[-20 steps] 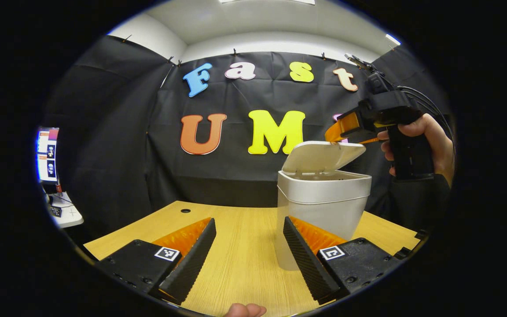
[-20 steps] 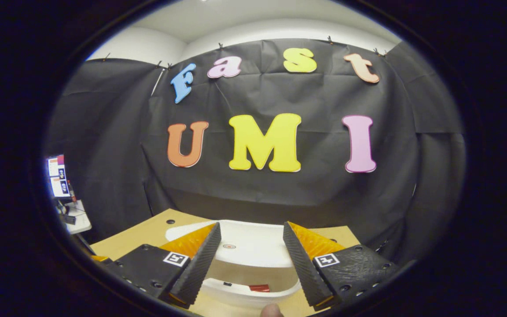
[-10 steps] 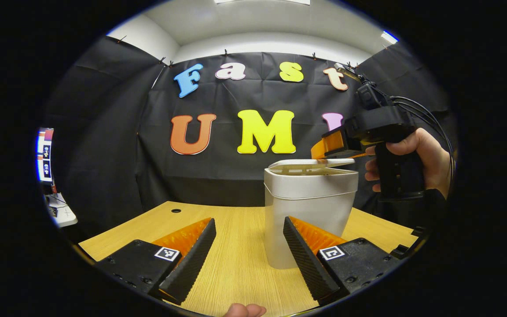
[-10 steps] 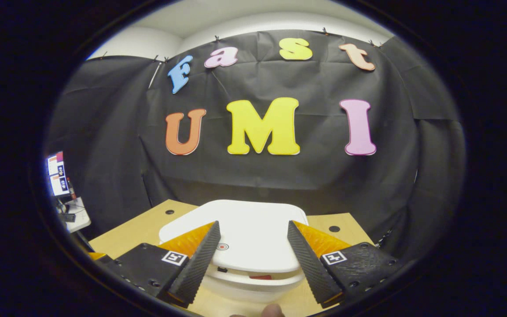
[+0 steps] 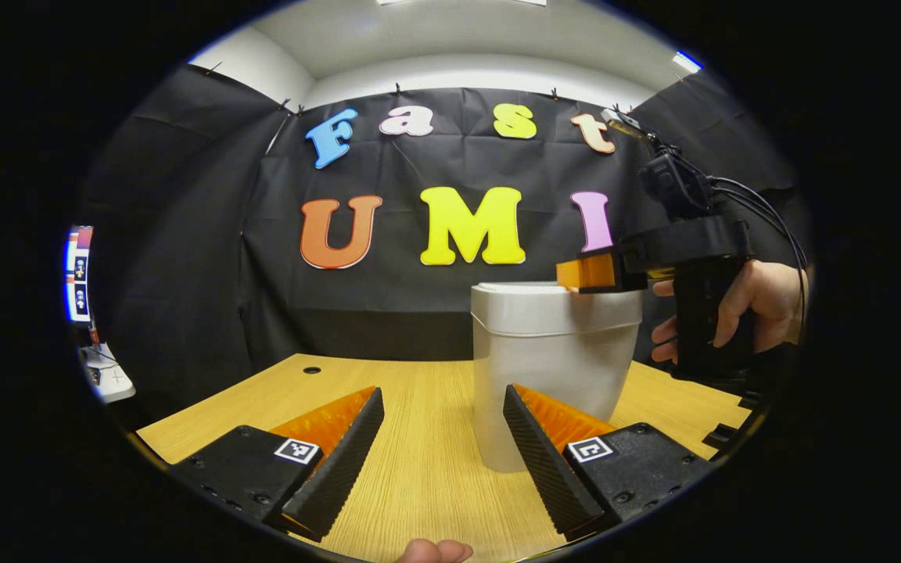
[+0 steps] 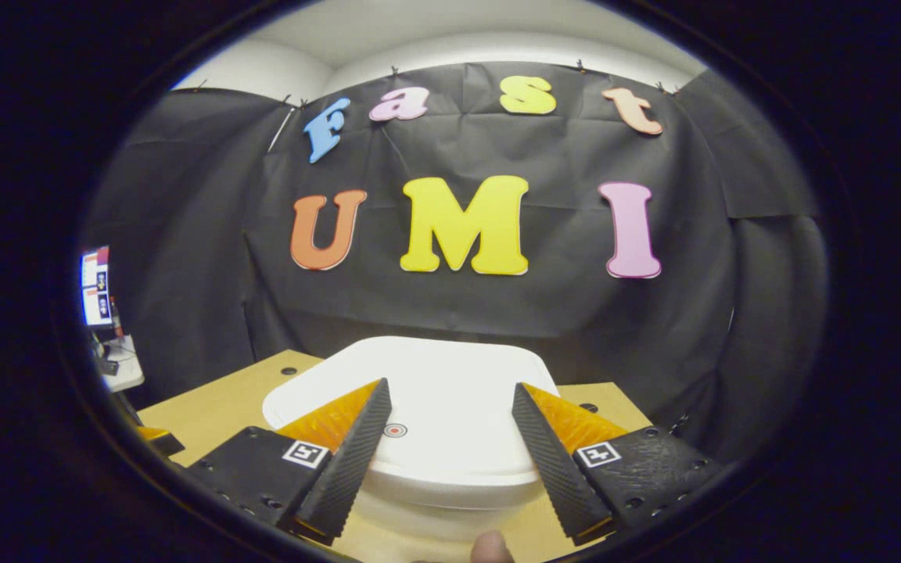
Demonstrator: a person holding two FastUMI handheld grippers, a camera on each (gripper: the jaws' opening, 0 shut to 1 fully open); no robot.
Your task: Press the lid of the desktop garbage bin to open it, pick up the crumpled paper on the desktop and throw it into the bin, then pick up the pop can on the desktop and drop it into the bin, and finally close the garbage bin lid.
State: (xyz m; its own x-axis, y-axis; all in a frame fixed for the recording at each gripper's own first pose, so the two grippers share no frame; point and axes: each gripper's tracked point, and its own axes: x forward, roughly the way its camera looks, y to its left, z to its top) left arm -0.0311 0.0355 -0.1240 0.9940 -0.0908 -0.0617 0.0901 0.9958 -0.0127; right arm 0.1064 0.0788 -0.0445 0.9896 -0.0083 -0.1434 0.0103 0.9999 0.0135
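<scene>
Right gripper [image 6: 450, 407], jaws spread and empty, sits directly atop the bin lid [image 6: 427, 375], which lies flat; left gripper [image 5: 443, 410], also spread, idles nearby.

The left gripper view is looking low across the surface [image 5: 419, 469] at the bin's [image 5: 552, 367] side, while the right gripper view is hovering close over its lid [image 6: 435, 407], both facing the booth wall.

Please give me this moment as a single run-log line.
stage: closing lid | garbage bin: lid down flat | right gripper: open, fingers on lid | left gripper: open, idle over desk
</scene>
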